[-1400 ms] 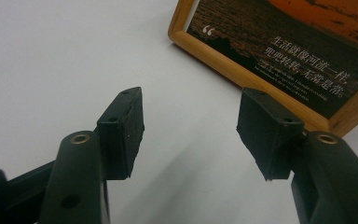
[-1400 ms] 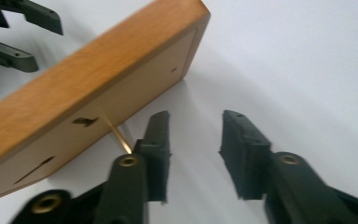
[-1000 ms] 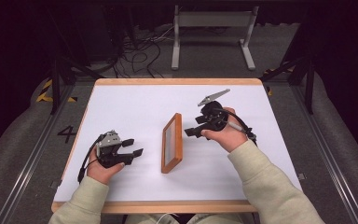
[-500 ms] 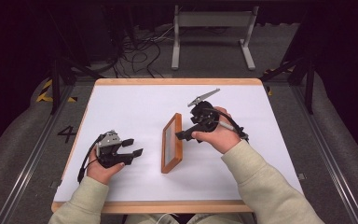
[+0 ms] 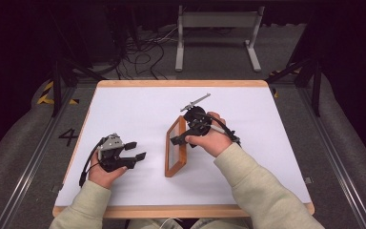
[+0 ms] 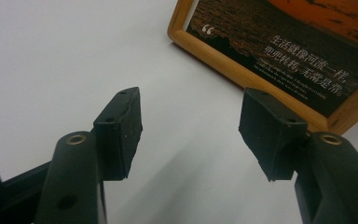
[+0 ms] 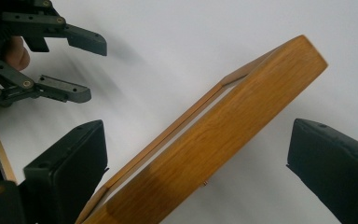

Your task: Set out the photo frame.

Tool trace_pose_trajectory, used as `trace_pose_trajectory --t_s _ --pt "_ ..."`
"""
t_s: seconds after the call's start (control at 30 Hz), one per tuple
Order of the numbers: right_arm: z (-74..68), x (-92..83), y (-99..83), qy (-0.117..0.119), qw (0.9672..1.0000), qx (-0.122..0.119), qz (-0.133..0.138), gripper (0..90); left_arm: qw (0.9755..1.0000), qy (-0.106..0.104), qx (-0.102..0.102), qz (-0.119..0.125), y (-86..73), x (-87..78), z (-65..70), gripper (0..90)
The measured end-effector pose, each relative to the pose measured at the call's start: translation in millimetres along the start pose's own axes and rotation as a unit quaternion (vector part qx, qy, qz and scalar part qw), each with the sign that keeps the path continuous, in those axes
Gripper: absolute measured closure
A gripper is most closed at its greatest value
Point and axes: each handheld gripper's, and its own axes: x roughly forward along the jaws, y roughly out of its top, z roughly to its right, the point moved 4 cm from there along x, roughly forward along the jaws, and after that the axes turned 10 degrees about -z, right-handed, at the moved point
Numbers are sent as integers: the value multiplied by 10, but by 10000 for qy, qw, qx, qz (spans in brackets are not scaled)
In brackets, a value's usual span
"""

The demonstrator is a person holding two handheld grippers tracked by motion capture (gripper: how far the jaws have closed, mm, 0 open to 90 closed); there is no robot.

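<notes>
Between my two hands, seen from the high view, the wooden picture frame point(image 5: 176, 147) stands propped on edge on the white table point(image 5: 124, 109), leaning, picture side towards my left. Right hand-held gripper point(image 5: 180, 139) sits at the frame's upper edge, straddling it; left hand-held gripper point(image 5: 137, 150) rests well apart on the side the picture faces, its jaws pointed at the frame. I judge the left is parked as a standby while the right takes the frame.

Left gripper view: jaws stand apart with nothing between them, bare table under them. Ahead and to the right of them, the frame's point(image 6: 279, 88) lower corner; a dark print with white lettering and an orange band. Its far part is cut off by the picture's edge.

Right gripper view: jaws have just been opening and now stand wide, one on either side of the frame's point(image 7: 223, 135) wooden edge, pads clear of it on both sides — no grip yet. The frame's back and how it is propped are hidden. Left hand-held gripper point(image 7: 86, 70) shows beyond, blurred.
</notes>
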Motion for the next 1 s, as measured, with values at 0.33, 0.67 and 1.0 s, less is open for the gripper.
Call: trace_pose_trajectory --t_s 0.33,0.67,1.0 --pt "-35 197 0 129 9990 48 -430 68 10000 0 67 -14 0 12 -1 394" --pt "-121 323 -17 330 9962 -48 -805 217 9999 10 102 -62 -4 27 8 394" --pt "-121 311 -39 286 9954 150 -898 336 9999 5 95 -90 -4 36 19 393"
